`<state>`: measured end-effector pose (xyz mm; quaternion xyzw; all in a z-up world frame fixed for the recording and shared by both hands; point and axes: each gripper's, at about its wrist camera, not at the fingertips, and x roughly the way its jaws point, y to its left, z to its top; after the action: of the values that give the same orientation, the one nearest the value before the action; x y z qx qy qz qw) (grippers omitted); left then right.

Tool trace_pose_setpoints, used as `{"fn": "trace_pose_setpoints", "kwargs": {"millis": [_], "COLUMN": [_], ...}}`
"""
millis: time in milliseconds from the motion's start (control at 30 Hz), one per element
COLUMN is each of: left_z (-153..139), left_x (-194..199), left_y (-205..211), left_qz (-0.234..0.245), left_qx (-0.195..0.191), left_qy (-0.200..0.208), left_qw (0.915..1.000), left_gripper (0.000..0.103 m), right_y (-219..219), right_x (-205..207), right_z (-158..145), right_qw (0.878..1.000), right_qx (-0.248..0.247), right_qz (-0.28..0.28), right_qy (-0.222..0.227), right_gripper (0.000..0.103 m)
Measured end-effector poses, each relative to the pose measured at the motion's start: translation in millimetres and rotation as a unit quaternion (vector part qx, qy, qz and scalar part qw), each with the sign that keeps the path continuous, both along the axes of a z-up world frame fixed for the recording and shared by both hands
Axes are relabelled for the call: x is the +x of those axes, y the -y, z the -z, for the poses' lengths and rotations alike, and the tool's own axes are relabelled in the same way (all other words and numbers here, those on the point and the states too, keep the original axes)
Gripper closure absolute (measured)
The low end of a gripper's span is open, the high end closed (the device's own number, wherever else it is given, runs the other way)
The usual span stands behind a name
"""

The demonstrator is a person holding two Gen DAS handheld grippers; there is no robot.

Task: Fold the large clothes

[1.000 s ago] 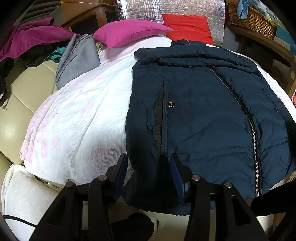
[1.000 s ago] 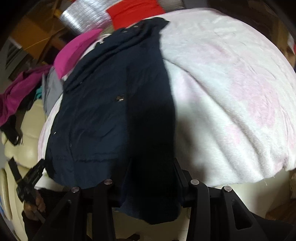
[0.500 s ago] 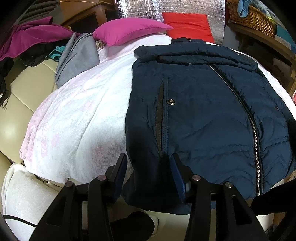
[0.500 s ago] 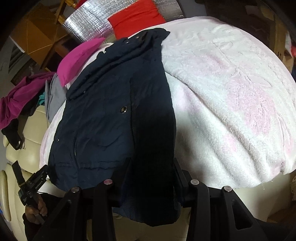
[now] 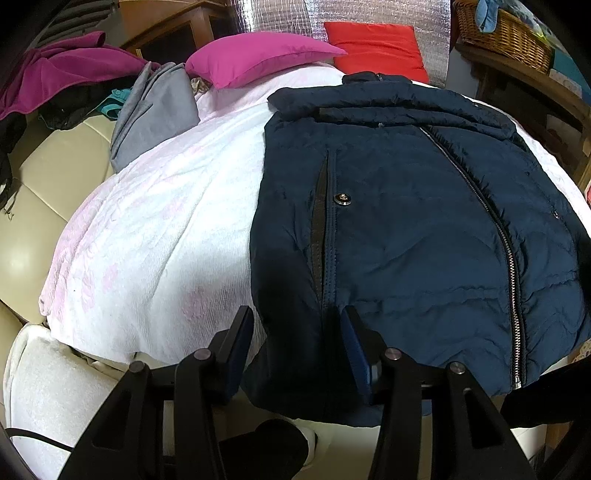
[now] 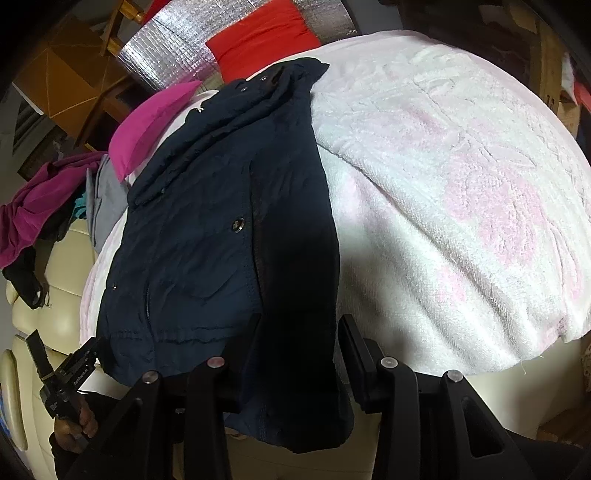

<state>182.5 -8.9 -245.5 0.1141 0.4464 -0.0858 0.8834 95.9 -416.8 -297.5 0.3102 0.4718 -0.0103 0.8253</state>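
Note:
A dark navy padded jacket point(image 5: 406, 221) lies front up on a white and pink towel point(image 5: 159, 229), zipper closed, collar at the far end. It also shows in the right wrist view point(image 6: 207, 236). My left gripper point(image 5: 295, 332) is open, its fingers on either side of the jacket's near left hem. My right gripper point(image 6: 299, 339) is open, with the jacket's near right hem hanging between its fingers. The left gripper also shows in the right wrist view point(image 6: 70, 373), at the jacket's other bottom corner.
A magenta pillow point(image 5: 258, 55) and a red pillow point(image 5: 376, 44) lie at the far end. A grey garment point(image 5: 155, 114) and a magenta garment point(image 5: 62, 70) lie left on the cream sofa point(image 5: 40, 192). A wicker basket point(image 5: 506, 33) stands far right.
Both grippers have shifted slightly along the hem; the right wrist view has swung so more of the towel and jacket shows. The jacket has not moved.

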Motion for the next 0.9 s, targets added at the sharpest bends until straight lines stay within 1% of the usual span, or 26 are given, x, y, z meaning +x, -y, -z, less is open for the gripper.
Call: {"fn": "trace_pose_setpoints", "kwargs": {"millis": [233,367,533,567,600,633,667,700,767,800,867,900], "left_z": [0.7,0.8,2.9,3.8,5.0,7.4,9.9,11.5,10.9,10.1,8.1,7.1], "left_x": [0.5,0.4,0.9,1.0,1.0,1.2,2.0,3.0,3.5,3.9,3.9,4.1], "left_y": [0.9,1.0,0.9,1.4,2.1,3.0,3.2,2.4,-0.6,-3.3,-8.6,-11.7], "left_qz": [0.0,0.0,0.001,0.003,0.005,0.011,0.019,0.022,0.02,0.022,0.022,0.019], "left_qx": [0.002,0.002,0.003,0.002,0.0,-0.008,-0.02,-0.031,-0.046,-0.065,-0.094,-0.102], "left_qy": [-0.002,-0.003,-0.008,-0.011,-0.016,-0.028,-0.042,-0.052,-0.052,-0.055,-0.055,-0.052], "left_qw": [1.0,1.0,1.0,0.9999,0.9999,0.9995,0.9987,0.9979,0.9974,0.9961,0.9938,0.9932], "left_gripper": [0.053,0.053,0.052,0.052,0.049,0.046,0.046,0.046,0.046,0.046,0.059,0.073], "right_y": [-0.9,-9.4,-11.7,-12.2,-14.2,-16.3,-17.9,-20.1,-24.8,-25.6,-30.1,-31.7], "right_x": [-0.5,1.3,2.4,2.8,2.7,3.2,4.1,5.2,7.5,8.4,8.5,8.1], "right_z": [0.0,-1.6,0.5,1.2,1.1,1.0,2.3,4.5,9.5,9.5,7.7,6.2], "right_qw": [1.0,1.0,0.999,0.999,0.999,0.998,0.998,0.997,0.996,0.996,0.994,0.994], "right_qx": [0.001,-0.014,-0.02,-0.021,-0.027,-0.039,-0.046,-0.051,-0.064,-0.07,-0.081,-0.085], "right_qz": [-0.009,-0.026,-0.033,-0.035,-0.037,-0.039,-0.043,-0.048,-0.056,-0.057,-0.068,-0.071], "right_qy": [-0.001,0.0,-0.005,-0.006,-0.006,-0.008,-0.011,-0.018,-0.028,-0.028,-0.021,-0.018], "right_gripper": [0.058,0.058,0.058,0.058,0.058,0.059,0.061,0.065,0.068,0.072,0.077,0.08]}}
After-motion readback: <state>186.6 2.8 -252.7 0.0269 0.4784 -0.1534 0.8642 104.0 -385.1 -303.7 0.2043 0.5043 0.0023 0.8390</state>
